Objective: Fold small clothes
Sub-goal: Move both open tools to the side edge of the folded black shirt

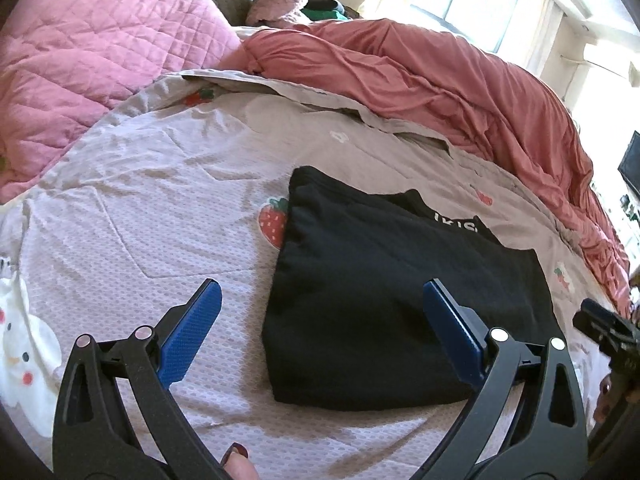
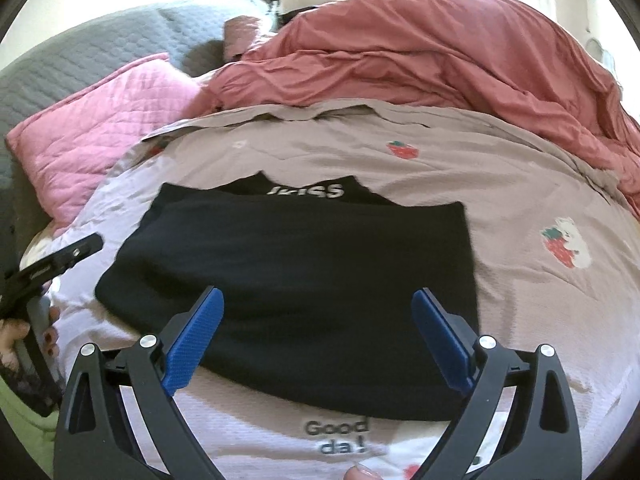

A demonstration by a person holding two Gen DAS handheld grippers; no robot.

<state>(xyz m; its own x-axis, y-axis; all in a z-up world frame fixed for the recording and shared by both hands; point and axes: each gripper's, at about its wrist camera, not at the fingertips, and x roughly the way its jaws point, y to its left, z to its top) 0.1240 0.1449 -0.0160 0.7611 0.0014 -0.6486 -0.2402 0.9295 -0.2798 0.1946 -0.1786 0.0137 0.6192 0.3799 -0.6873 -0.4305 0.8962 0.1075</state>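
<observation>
A black garment point(image 1: 384, 288) point(image 2: 304, 272) lies folded into a flat rectangle on the bed, white lettering point(image 2: 306, 191) showing at its far edge. My left gripper point(image 1: 322, 292) hovers open above the garment's left edge, blue pads wide apart and nothing between them. My right gripper point(image 2: 318, 298) is open too, raised above the garment's near edge, its jaws spread wide and clear of the cloth. In the left wrist view the right gripper's black body point(image 1: 612, 340) shows at the right edge; in the right wrist view the left gripper's body point(image 2: 48, 272) shows at the left.
The bed is covered by a pale lilac sheet point(image 1: 160, 216) printed with strawberries. A pink quilted pillow point(image 1: 88, 68) lies at the far left, a rumpled coral duvet point(image 1: 460, 92) along the far side and right. A grey headboard point(image 2: 80, 56) is behind.
</observation>
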